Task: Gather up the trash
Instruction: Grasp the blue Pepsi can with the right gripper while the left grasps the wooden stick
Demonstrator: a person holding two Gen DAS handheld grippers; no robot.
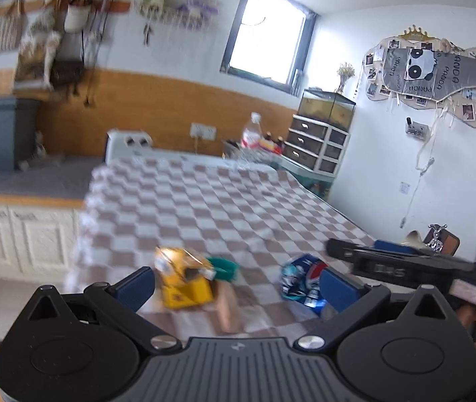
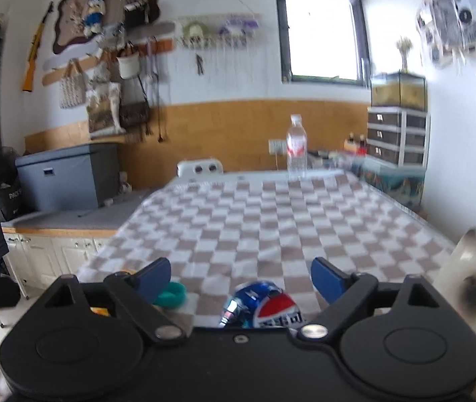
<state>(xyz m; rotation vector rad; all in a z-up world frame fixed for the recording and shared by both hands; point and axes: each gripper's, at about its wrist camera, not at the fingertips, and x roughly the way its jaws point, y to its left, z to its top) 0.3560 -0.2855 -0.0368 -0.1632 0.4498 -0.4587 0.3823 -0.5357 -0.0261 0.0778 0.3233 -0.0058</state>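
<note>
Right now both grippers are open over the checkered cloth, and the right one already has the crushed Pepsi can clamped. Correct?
Not quite. The right gripper is open, but the crushed Pepsi can lies loose on the checkered cloth between the pads, untouched, as the right wrist view shows. The left gripper is open too.

Crushed blue can (image 2: 263,306): lower half hidden behind gripper body, between the fingers (image 2: 152,279). Yellow wrapper (image 1: 184,278): motion-blurred, print unreadable.

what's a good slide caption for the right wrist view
Open right hand-held gripper approaching crushed blue can on checkered tablecloth.
</note>
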